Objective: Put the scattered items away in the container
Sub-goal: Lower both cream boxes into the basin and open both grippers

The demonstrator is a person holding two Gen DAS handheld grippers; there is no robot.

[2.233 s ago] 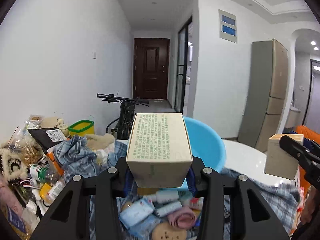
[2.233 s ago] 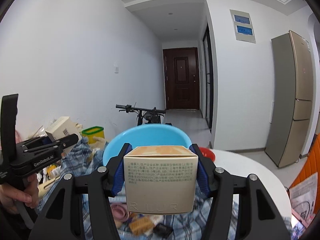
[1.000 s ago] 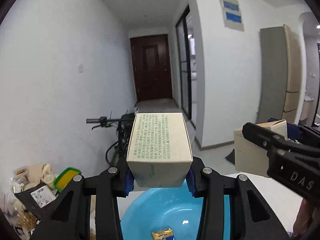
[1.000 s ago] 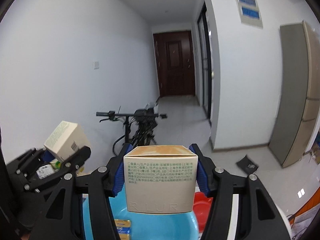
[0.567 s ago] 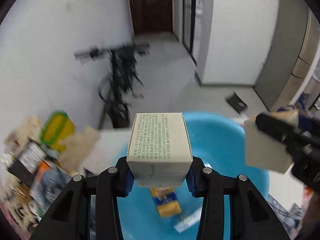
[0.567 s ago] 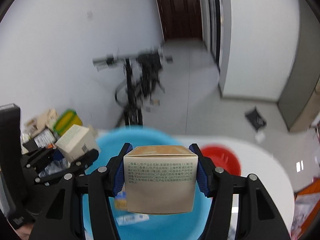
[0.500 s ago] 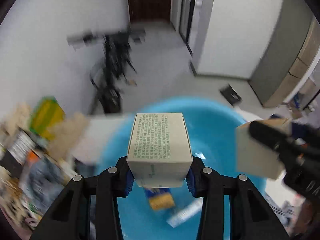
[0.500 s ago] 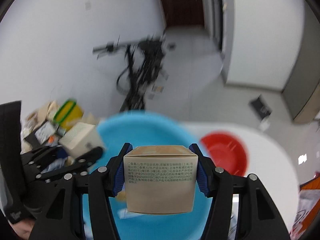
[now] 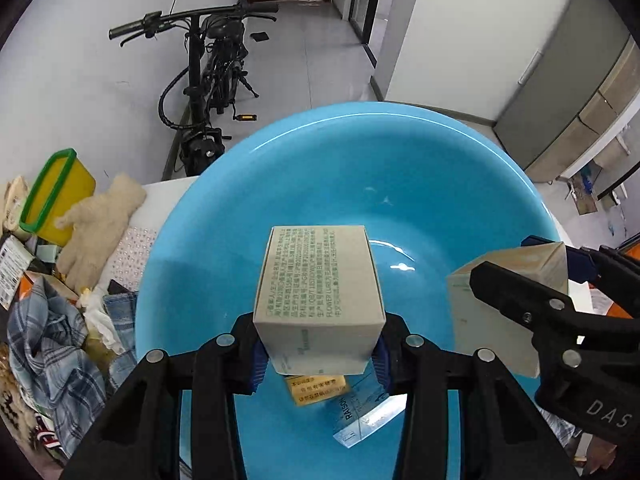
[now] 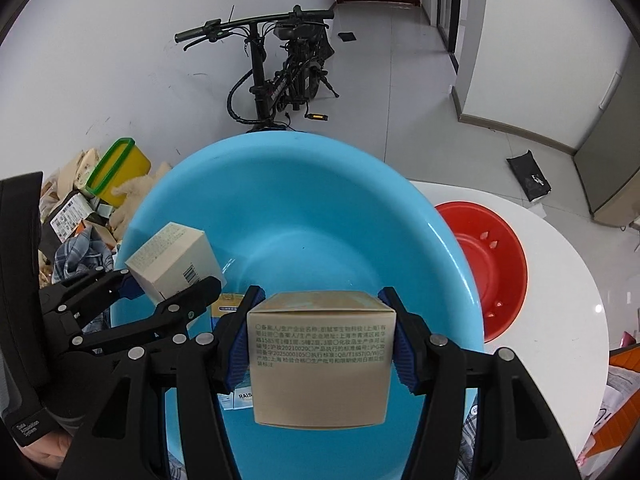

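White table (image 10: 560,280), blue basin (image 9: 240,208); above it, each tool (image 9: 318,354) (image 10: 320,348) clamping a carton (image 9: 318,284) (image 10: 320,356).

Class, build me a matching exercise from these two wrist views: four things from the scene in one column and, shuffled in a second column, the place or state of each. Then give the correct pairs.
Things
1. left gripper
2. blue basin
3. red bowl
4. yellow tub with green rim

Places or states
A. on the white table, right of the basin in the right wrist view
B. shut on a beige carton, above the basin
C. in the clutter left of the basin
D. holds a small yellow packet and a ruler

Pairs: 1-B, 2-D, 3-A, 4-C
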